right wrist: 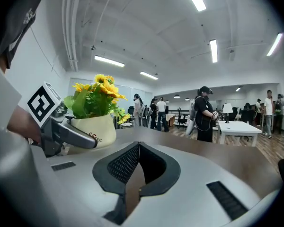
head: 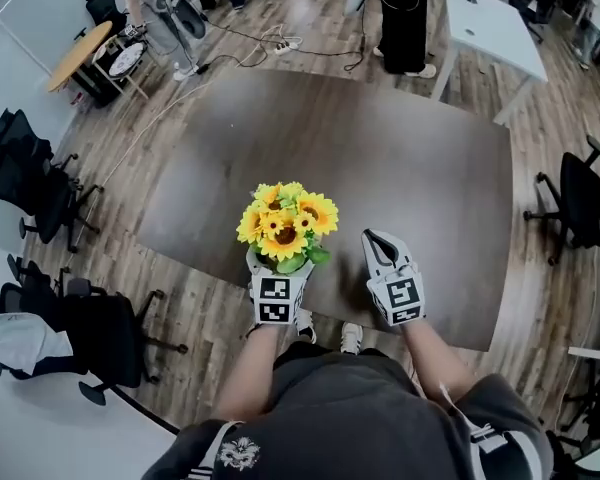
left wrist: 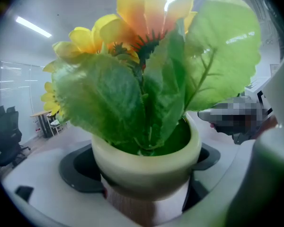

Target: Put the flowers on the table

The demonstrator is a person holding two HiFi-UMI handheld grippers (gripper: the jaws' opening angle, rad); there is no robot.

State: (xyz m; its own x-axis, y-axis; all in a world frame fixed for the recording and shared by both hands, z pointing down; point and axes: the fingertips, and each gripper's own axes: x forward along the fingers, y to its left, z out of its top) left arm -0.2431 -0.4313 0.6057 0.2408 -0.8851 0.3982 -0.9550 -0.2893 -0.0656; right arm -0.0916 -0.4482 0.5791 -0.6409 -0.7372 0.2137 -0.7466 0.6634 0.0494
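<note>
The left tongs point(head: 278, 273) are clamping a round, glossy cream pot point(left wrist: 146, 160) below its rim. Yellow sunflowers point(head: 285, 223) with broad, veined green leaves are filling the pot, which is standing upright at the near edge of the dark, wood-grained bench point(head: 400, 158). Just beside it, the right tongs point(right wrist: 138, 148) are pressing their ribbed jaws together on nothing.

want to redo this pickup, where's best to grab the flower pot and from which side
Grip the pot by its round wall under the rim, coming in level from the near edge of the table. The flowers overhang the top, blocking a grip from above. The left gripper holds it so.
</note>
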